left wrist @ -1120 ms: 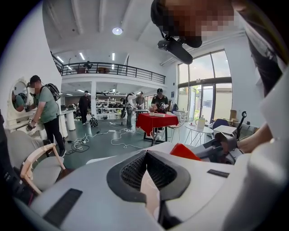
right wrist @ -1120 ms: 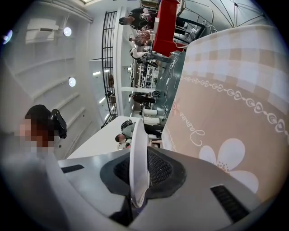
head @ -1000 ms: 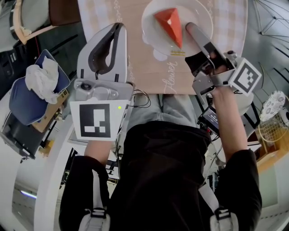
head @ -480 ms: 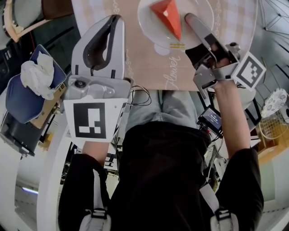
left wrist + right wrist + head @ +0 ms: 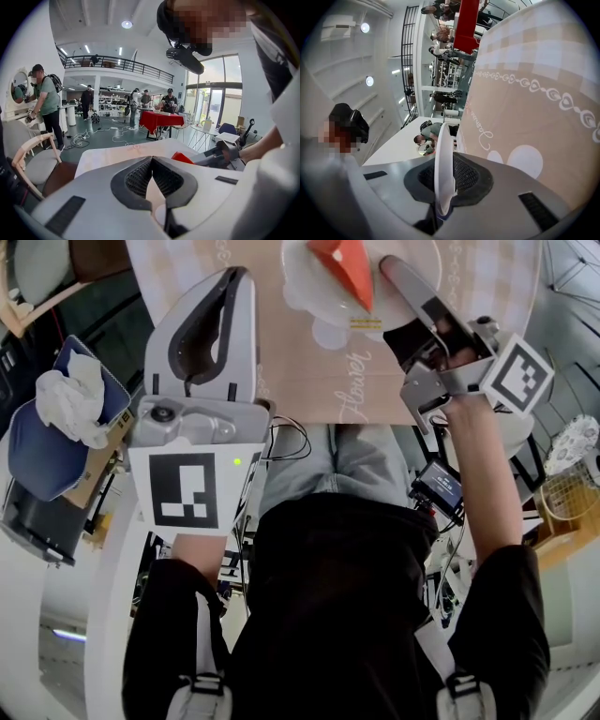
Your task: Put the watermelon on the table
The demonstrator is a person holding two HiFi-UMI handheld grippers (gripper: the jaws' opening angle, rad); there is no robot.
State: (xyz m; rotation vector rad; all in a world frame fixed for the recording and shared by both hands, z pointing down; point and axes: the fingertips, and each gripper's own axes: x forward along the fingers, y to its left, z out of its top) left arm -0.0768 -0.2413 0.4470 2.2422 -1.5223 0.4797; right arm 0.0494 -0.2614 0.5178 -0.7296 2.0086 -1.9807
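Right claw (image 5: 398, 277) is pinching the rim of the white plate (image 5: 305, 287), watermelon slice (image 5: 345, 266) on it right beside the claw. Left claw (image 5: 230, 296) pressed together, empty, over the tabletop (image 5: 309, 381) near edge.

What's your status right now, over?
Right gripper shut on plate rim. Left gripper shut, empty, over table. Watermelon slice sitting on plate. Nothing seen blocking.
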